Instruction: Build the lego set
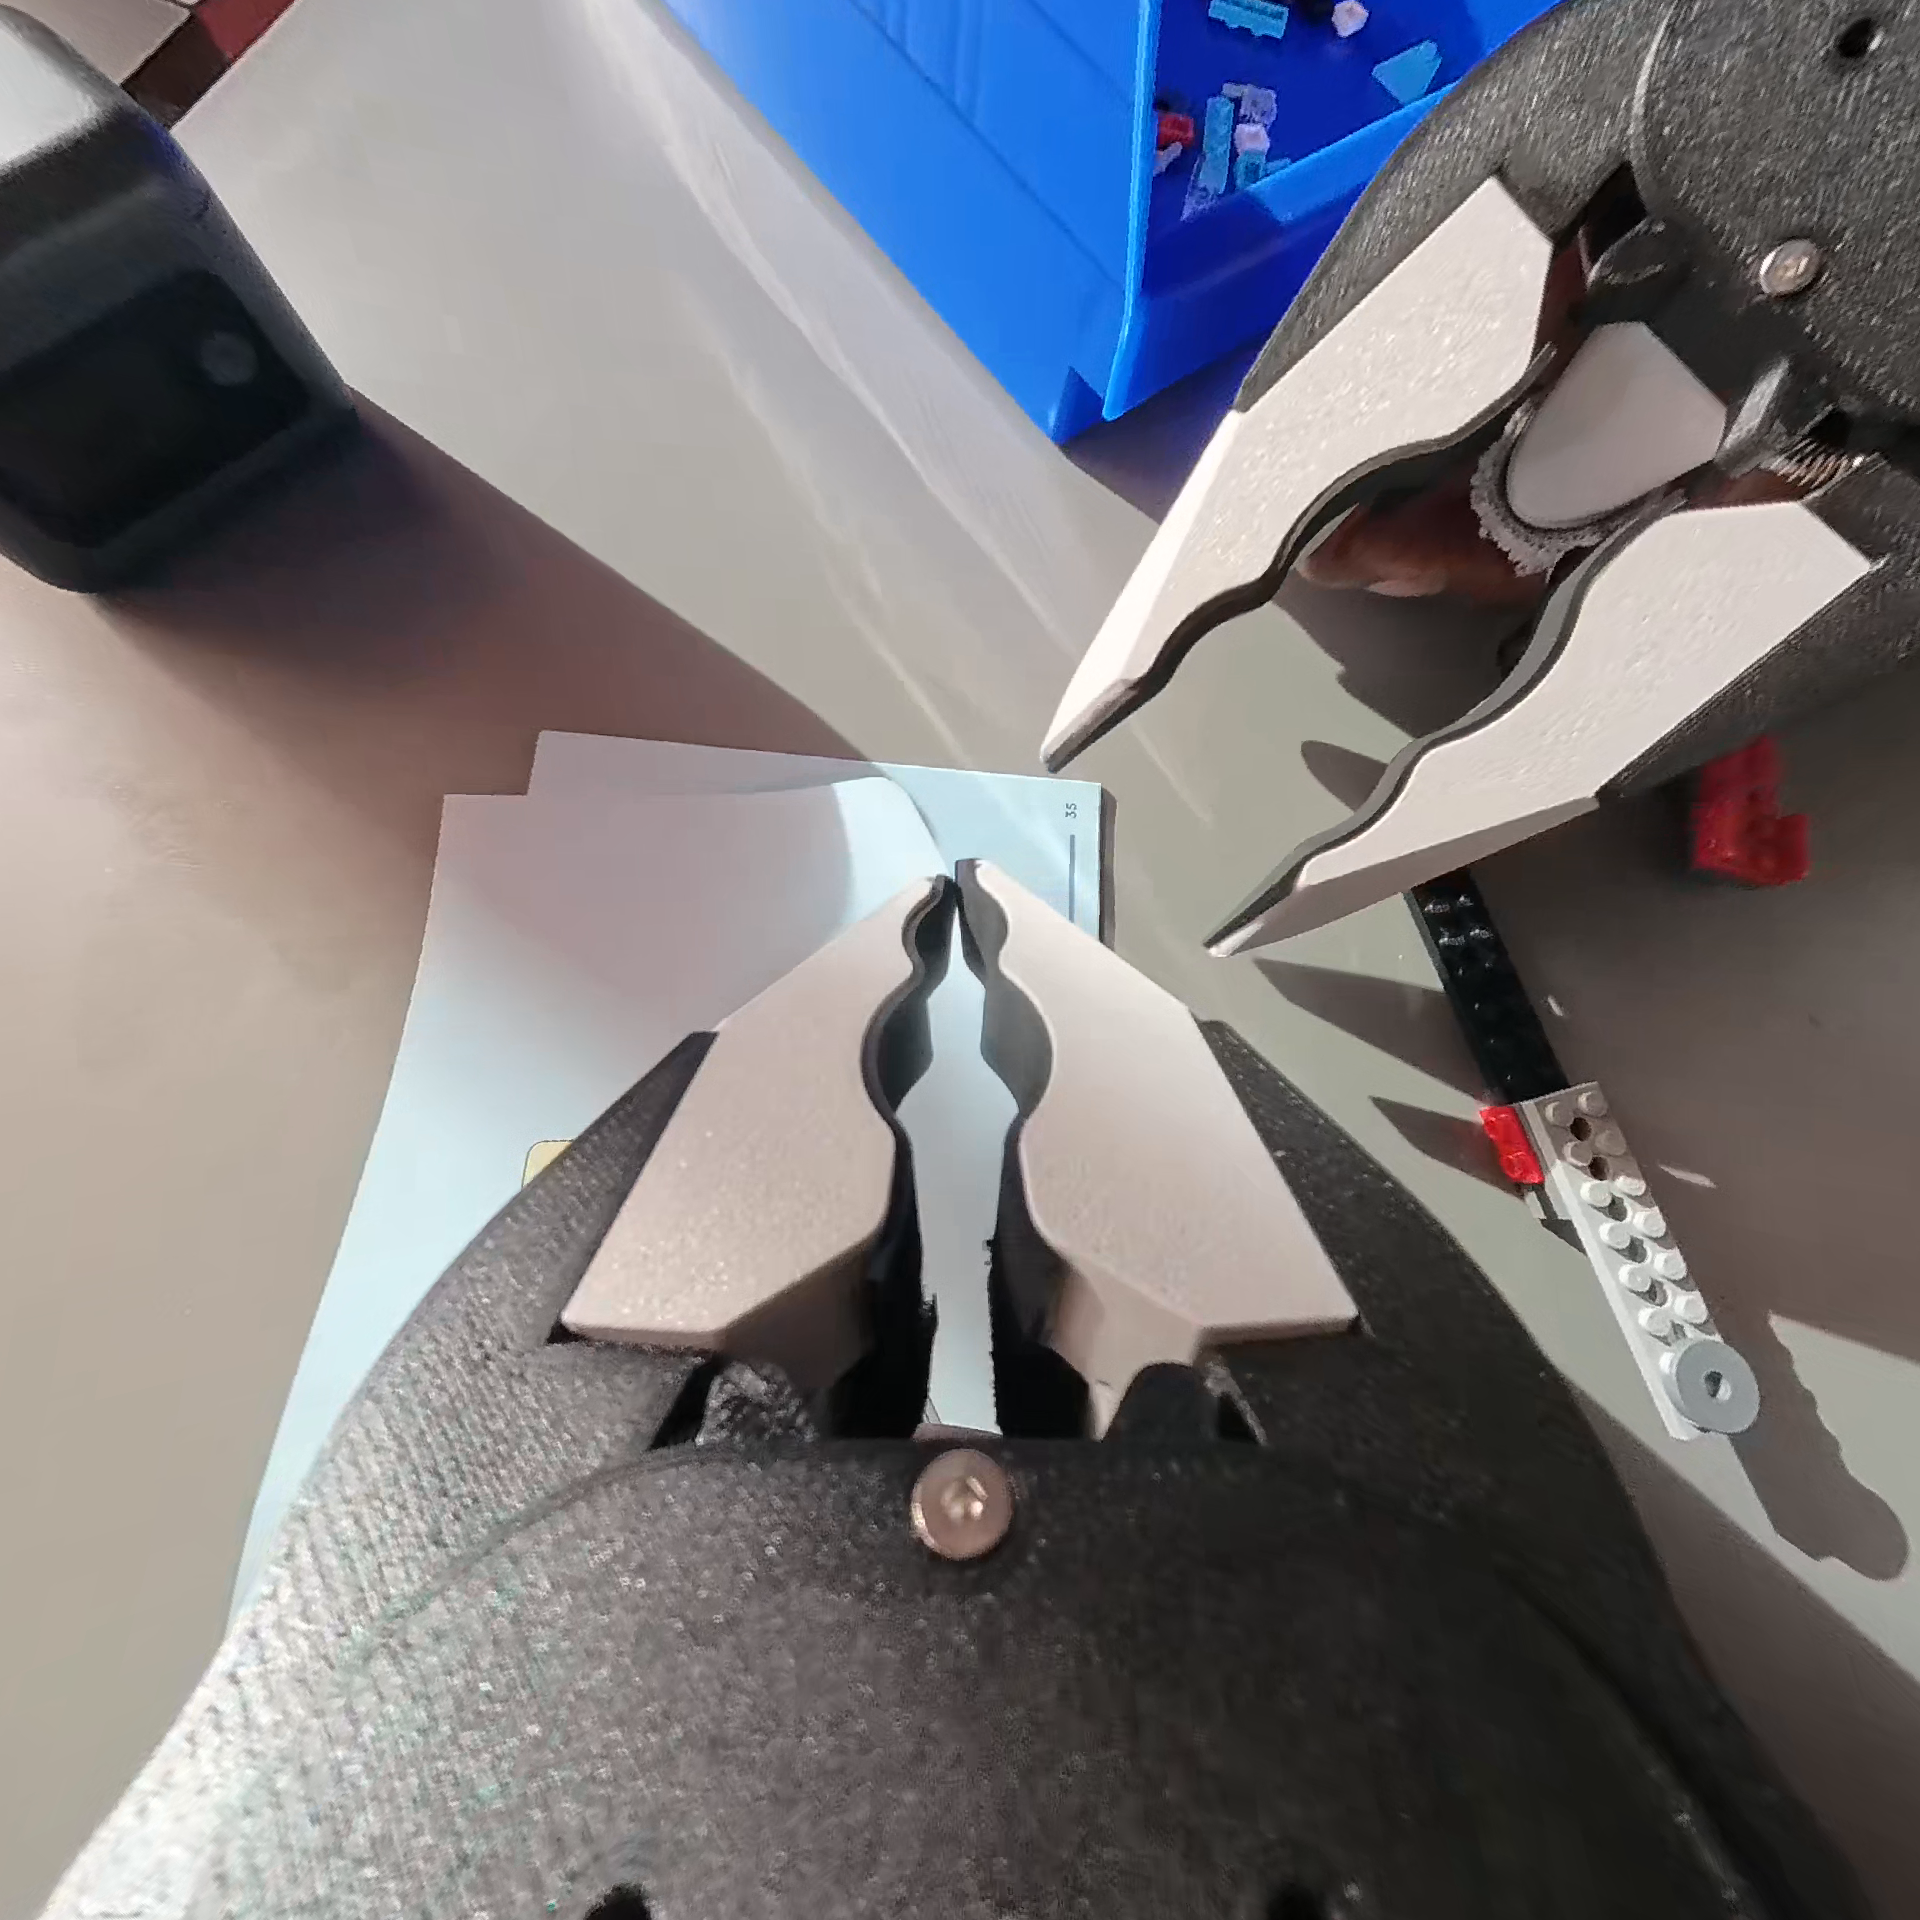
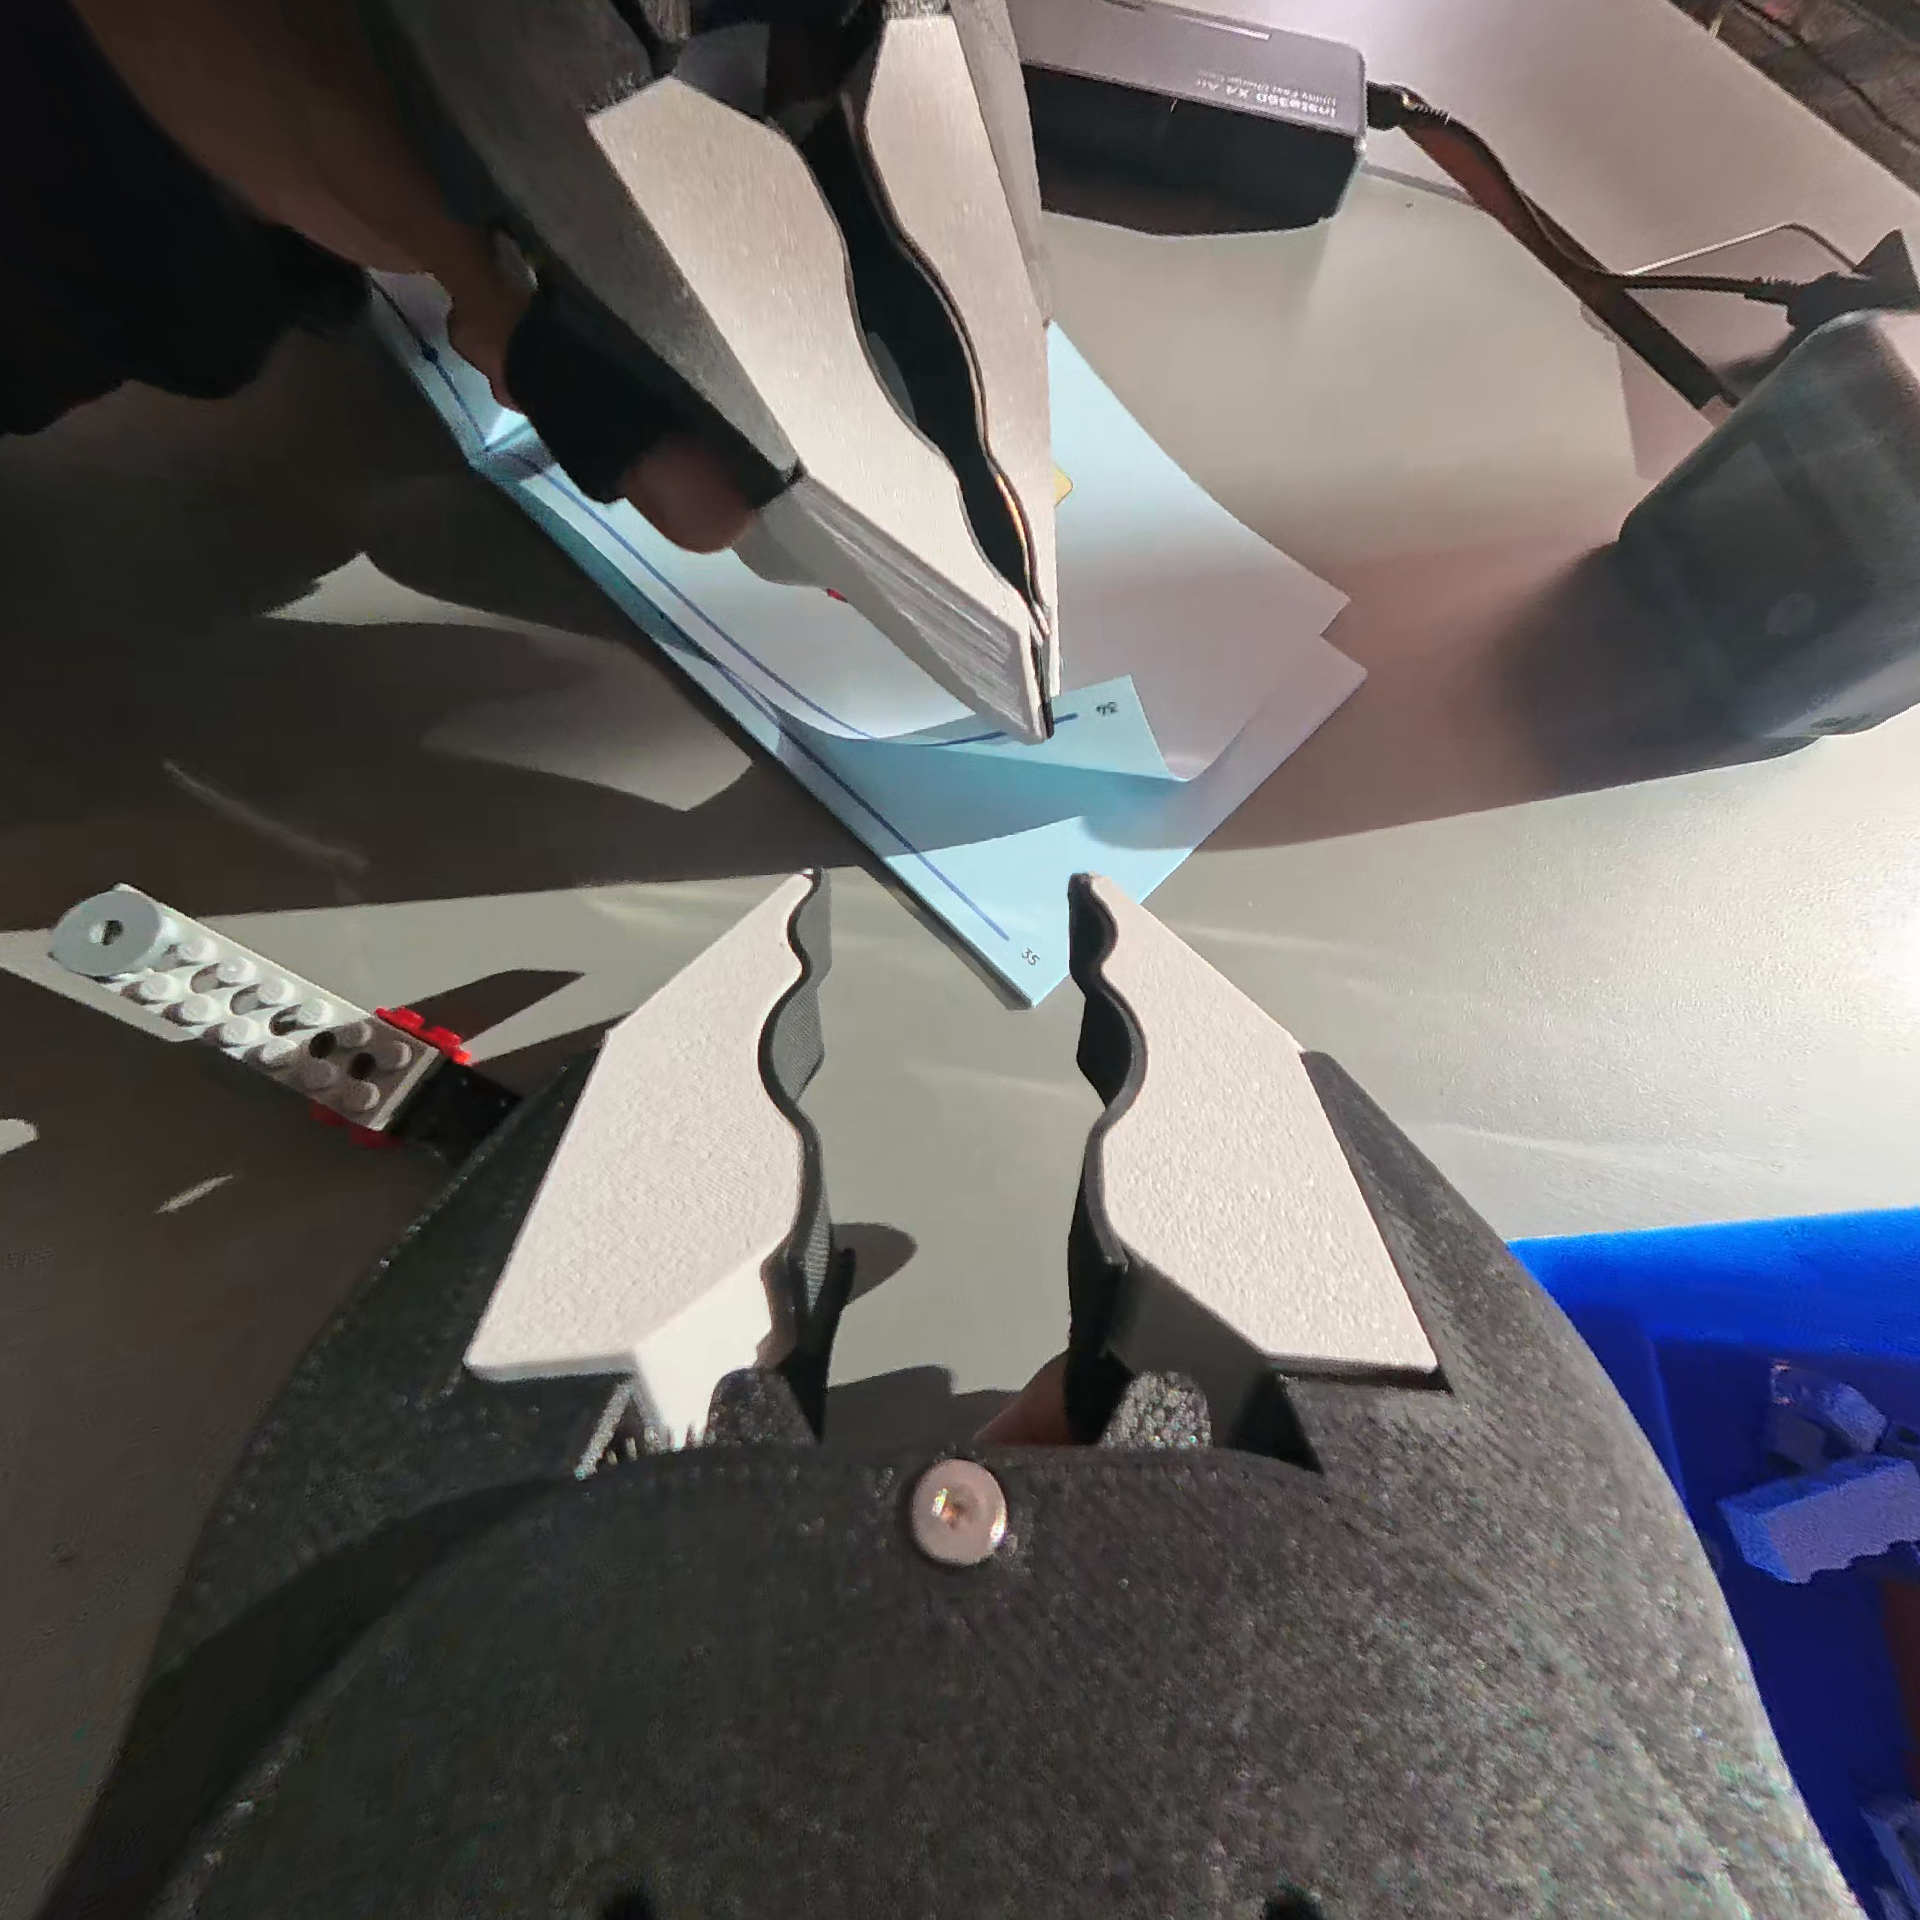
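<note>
The light blue instruction booklet (image 1: 582, 1039) lies open on the grey table (image 1: 675, 468). My left gripper (image 1: 956, 878) is shut on the edge of one booklet page (image 2: 1101, 727), which is lifted and curled above the page below; the right wrist view shows its tips (image 2: 1039, 717) pinching that page. My right gripper (image 2: 945, 883) is open and empty, just above the table by the booklet's near corner (image 2: 1029, 966); it also shows in the left wrist view (image 1: 1132, 850). A partly built grey studded plate (image 1: 1631, 1236) with small red pieces sits on a long black plate (image 1: 1486, 987), also seen in the right wrist view (image 2: 239, 997).
A blue bin (image 1: 1039, 208) with several loose bricks stands at the back right, and also shows in the right wrist view (image 2: 1766, 1351). A red brick cluster (image 1: 1751, 821) lies on the table. A black device (image 1: 135, 343) and a black box with a cable (image 2: 1195, 114) sit beyond the booklet. The tips of both grippers are at nearly the same place. The long black plate (image 1: 1486, 987) lies around 7 centimetres away from my right fingertips.
</note>
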Motion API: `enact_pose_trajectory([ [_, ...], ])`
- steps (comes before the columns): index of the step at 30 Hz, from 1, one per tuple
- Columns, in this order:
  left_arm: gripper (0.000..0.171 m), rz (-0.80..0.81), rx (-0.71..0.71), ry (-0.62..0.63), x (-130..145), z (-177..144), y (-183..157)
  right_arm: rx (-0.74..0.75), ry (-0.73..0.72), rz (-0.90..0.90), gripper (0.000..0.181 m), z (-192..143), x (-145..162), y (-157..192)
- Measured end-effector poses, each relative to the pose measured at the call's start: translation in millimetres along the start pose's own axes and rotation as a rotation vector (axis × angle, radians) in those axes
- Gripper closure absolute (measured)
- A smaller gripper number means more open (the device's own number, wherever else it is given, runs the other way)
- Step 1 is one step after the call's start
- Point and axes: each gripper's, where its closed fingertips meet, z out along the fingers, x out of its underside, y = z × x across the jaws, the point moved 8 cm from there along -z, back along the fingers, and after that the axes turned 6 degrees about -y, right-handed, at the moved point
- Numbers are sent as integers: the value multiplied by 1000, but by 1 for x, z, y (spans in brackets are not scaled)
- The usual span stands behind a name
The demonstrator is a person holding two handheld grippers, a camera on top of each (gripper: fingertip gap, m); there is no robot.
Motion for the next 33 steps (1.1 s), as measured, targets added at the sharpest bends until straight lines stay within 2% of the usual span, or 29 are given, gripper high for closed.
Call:
enact_pose_trajectory([
  [7,170,23,4,-4,-3,0,-4,11,-8,3,133,-2,0,0],
  [18,170,387,-87,163,1,22,-28,41,27,9,134,-1,3,-2],
  [27,170,502,-101,165,3,27,-33,39,39,20,133,-1,4,-2],
  [33,170,637,-131,177,4,28,-37,45,53,29,133,-1,5,-3],
])
